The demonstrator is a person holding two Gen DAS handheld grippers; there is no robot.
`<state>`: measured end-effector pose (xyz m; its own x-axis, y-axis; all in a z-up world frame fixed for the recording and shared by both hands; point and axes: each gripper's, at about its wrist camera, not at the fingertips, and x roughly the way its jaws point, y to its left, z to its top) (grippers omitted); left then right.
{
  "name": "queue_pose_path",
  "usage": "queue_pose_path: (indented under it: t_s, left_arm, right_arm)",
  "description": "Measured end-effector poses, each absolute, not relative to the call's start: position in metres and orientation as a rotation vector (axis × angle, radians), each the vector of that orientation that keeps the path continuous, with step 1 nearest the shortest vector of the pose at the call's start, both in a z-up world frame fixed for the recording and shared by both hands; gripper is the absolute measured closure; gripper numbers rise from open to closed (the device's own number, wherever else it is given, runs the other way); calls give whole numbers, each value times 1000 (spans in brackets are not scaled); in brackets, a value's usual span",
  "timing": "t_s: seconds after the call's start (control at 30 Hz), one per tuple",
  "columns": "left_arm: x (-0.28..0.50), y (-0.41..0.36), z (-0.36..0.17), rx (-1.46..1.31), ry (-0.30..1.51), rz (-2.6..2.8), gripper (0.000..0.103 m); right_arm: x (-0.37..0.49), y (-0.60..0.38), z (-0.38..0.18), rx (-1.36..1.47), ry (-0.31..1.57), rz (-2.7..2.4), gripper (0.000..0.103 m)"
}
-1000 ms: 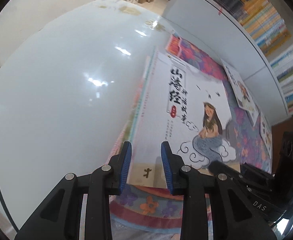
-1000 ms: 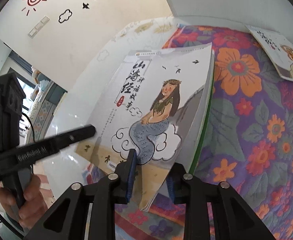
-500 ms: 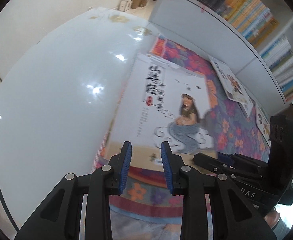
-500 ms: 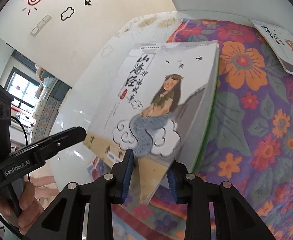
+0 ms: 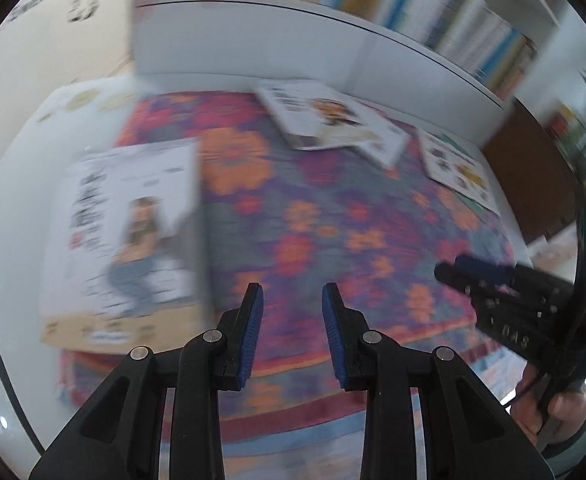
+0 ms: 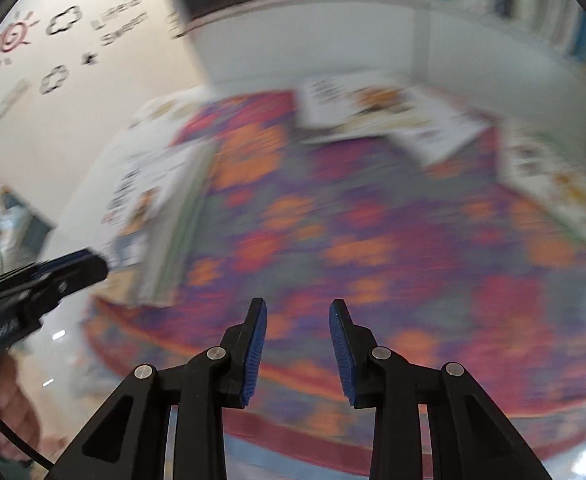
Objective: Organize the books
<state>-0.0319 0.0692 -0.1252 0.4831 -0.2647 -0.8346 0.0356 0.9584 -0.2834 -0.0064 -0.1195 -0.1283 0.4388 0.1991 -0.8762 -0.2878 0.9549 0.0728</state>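
White letters "DAS" stand on the right tool's black body (image 5: 513,332); other print blurs beyond reading.

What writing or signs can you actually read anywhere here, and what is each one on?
"DAS": on the body of the right gripper, seen from the left wrist.
"Sweet": wall lettering, smeared; the word above it is too blurred.
Lettering on the left gripper: blurred, unreadable.
Title on the mermaid book: blurred, unreadable.
Other books and shelf spines: blurred, unreadable.
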Motion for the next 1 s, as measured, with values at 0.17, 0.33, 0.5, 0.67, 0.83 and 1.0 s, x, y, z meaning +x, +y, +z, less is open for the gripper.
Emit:
queue_pose_path:
  t_s: [0.17,0.33,0.5,0.67,0.83,1.0]
  left_arm:
    - [-17,6,-134,-202,1101,-238,75]
    - [-8,-37,-144,-182,1125,-233,75]
    - [5,-64,-157,-165,1131,-152,75]
    - [7,-77,-155,-159,1106,-107,75]
    - [6,-81,-150,-163,1095,-80,75]
    - [1,-82,-132,-159,1067,-60,75]
  right_arm:
    - [-1,-180,-121,-78,1021,171,57]
    - [3,-225,-127,-56,1024,102,57]
    - [6,-253,-137,-95,1000,60,57]
    - [8,-271,-138,-72,993,64,57]
    - [6,-276,-138,-57,992,81,57]
    - [4,-276,-123,-43,987,95,56]
